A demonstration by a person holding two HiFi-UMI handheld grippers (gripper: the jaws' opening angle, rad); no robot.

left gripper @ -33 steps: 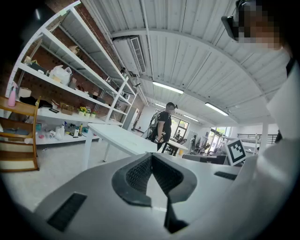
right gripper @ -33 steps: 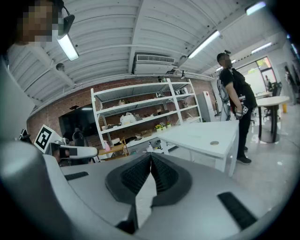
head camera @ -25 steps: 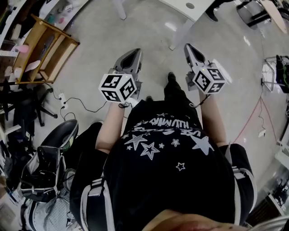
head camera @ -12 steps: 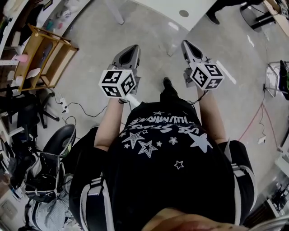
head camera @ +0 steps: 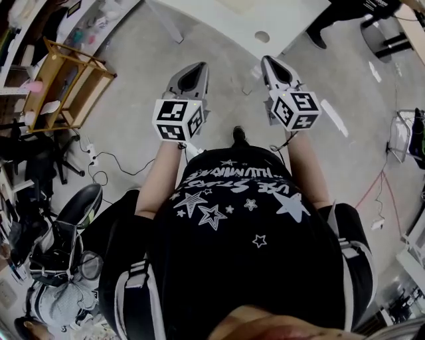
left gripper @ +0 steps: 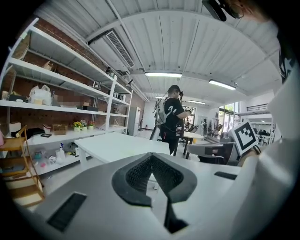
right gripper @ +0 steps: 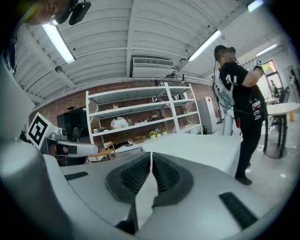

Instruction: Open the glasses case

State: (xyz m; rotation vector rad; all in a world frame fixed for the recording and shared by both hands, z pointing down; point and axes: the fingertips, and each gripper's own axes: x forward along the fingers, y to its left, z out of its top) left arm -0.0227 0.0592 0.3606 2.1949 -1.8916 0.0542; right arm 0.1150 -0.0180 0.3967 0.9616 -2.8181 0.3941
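No glasses case shows in any view. I hold both grippers out in front of me at waist height over the grey floor. My left gripper has its jaws together at the tips with nothing between them; its dark pads meet at a point. The jaws of my right gripper are likewise pressed together and empty, its pads touching along a thin seam. Both point toward a white table just ahead, which also fills the middle of the left gripper view and the right gripper view.
A wooden rack stands at the left, with an office chair and floor cables nearer me. Another person in black stands beyond the table. Wall shelving runs along the brick wall.
Both grippers have travelled forward toward the white table, which now shows more at the top of the head view. The jaws stayed together.
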